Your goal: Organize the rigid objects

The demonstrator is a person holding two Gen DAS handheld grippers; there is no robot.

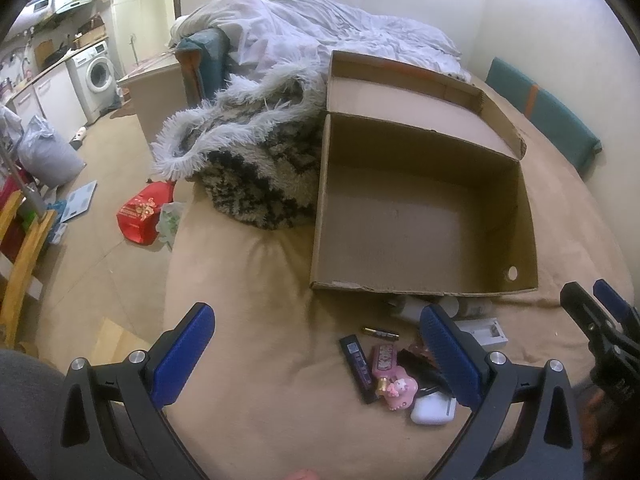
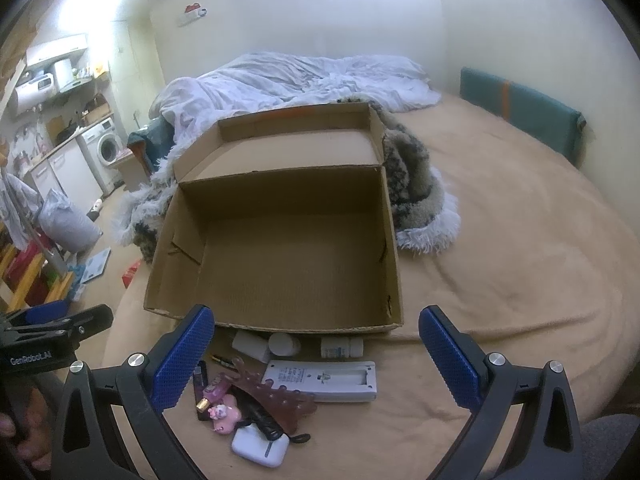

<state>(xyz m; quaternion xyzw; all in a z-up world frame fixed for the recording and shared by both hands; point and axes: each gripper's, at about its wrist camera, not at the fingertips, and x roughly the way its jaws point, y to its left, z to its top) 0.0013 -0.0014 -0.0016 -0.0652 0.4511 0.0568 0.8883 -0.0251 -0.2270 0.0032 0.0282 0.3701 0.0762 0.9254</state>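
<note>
An open, empty cardboard box (image 1: 420, 220) (image 2: 280, 248) lies on the tan bed. In front of it lies a pile of small items: a white remote (image 2: 324, 380), two white pill bottles (image 2: 342, 347), a battery (image 1: 380, 333), a black bar (image 1: 358, 368), a pink perfume bottle (image 1: 385, 360), a pink toy (image 1: 398, 392), a brown hair claw (image 2: 276, 396) and a white earbud case (image 1: 434, 410) (image 2: 260, 448). My left gripper (image 1: 316, 344) is open and empty above the pile's left. My right gripper (image 2: 316, 344) is open and empty above the pile.
A shaggy black-and-white throw (image 1: 256, 168) lies against the box, a rumpled white duvet (image 2: 300, 80) behind it. A teal headboard (image 2: 520, 112) stands at the right. The floor at left holds a red bag (image 1: 142, 216), a grey sack (image 1: 48, 156) and a yellow wooden frame (image 1: 20, 272).
</note>
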